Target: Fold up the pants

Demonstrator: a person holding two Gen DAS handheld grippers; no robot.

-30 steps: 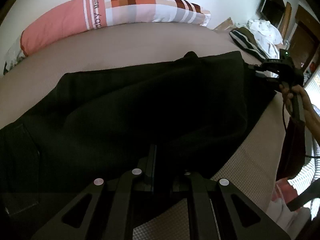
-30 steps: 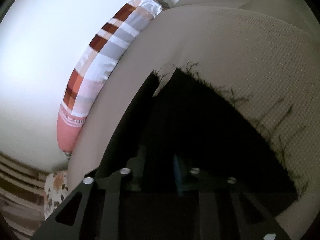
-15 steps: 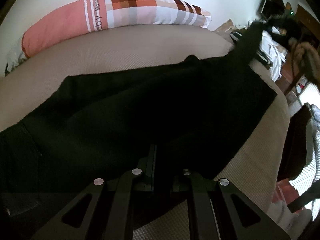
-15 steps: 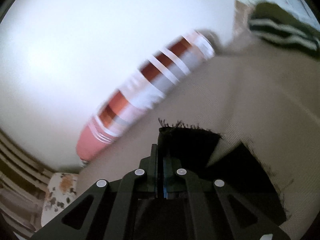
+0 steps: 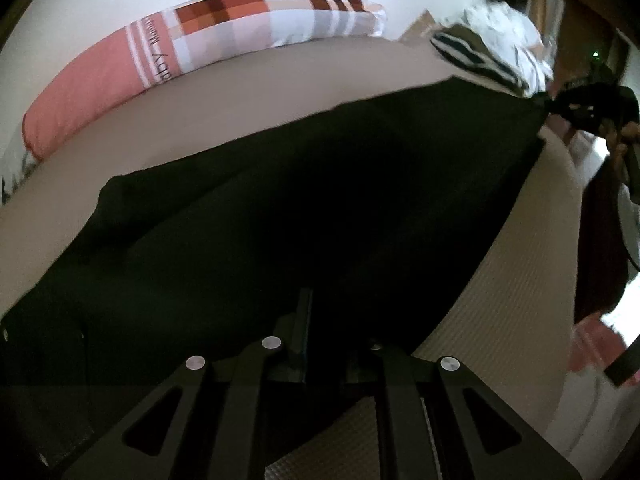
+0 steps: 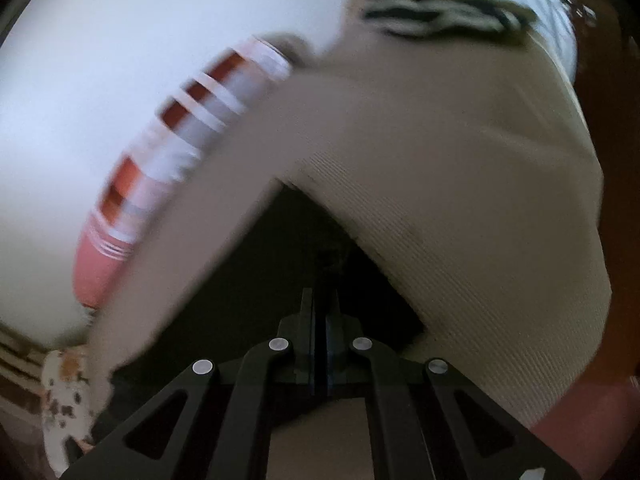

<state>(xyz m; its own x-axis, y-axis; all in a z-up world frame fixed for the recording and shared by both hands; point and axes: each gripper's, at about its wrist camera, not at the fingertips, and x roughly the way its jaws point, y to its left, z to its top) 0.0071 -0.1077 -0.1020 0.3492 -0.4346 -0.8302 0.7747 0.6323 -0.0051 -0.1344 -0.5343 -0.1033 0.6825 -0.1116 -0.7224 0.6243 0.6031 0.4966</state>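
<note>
Black pants (image 5: 320,208) lie spread across a beige bed (image 5: 248,96). My left gripper (image 5: 336,320) sits low at the pants' near edge, shut on the black cloth. My right gripper shows at the far right of the left wrist view (image 5: 560,106), pinching the far end of the pants and pulling it taut. In the right wrist view my right gripper (image 6: 320,312) has its jaws together on the black cloth (image 6: 280,280); that view is blurred.
A long pink, white and brown checked bolster (image 5: 208,44) lies along the wall at the back of the bed. A striped garment and white clothes (image 5: 488,52) are piled at the far right corner. The bed edge (image 5: 540,280) drops off to the right.
My right gripper has swung its end of the pants down from the raised position and pulled it out to the right, so the cloth is stretched flatter. My left gripper stays in place.
</note>
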